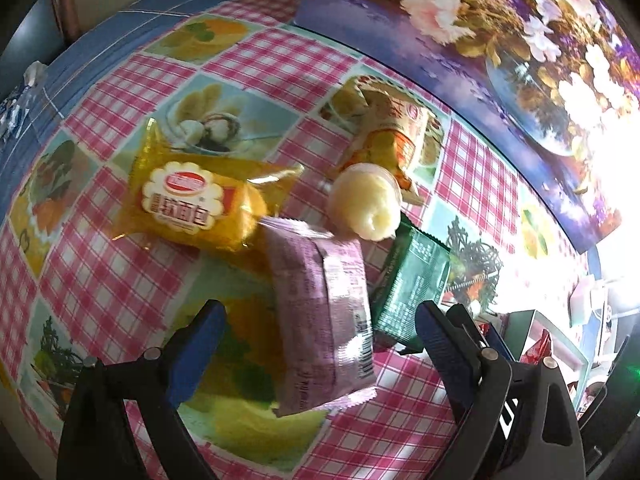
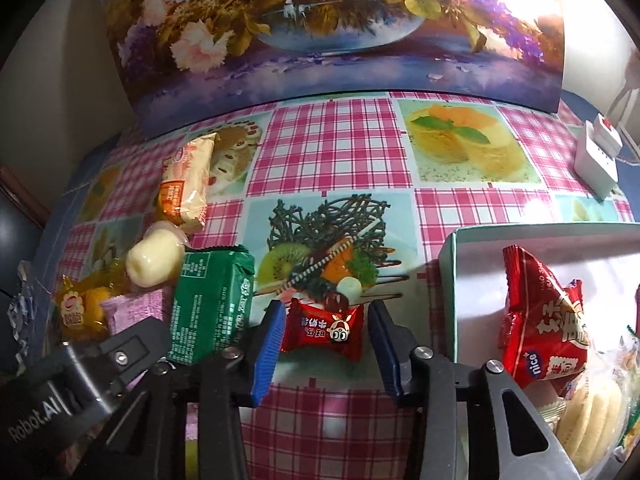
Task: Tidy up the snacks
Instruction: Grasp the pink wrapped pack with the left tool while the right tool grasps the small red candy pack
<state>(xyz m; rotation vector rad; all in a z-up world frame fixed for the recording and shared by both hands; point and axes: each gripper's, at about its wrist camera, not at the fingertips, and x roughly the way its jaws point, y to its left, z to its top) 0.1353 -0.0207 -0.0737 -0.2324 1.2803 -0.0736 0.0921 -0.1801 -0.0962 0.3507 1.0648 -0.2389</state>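
A small red candy lies on the checked tablecloth between the fingers of my right gripper. The left pad is at the wrapper's edge and a thin gap shows at the right pad. My left gripper stands wide open over a purple packet that lies flat, clear of both pads. Around it lie a yellow bread packet, a pale jelly cup, a green packet and an orange-and-white packet. A white box at the right holds a red packet and rice crackers.
A large flower picture stands along the table's back edge. A white power strip with its cable lies at the far right. The table's blue edge runs along the left, with dark room beyond.
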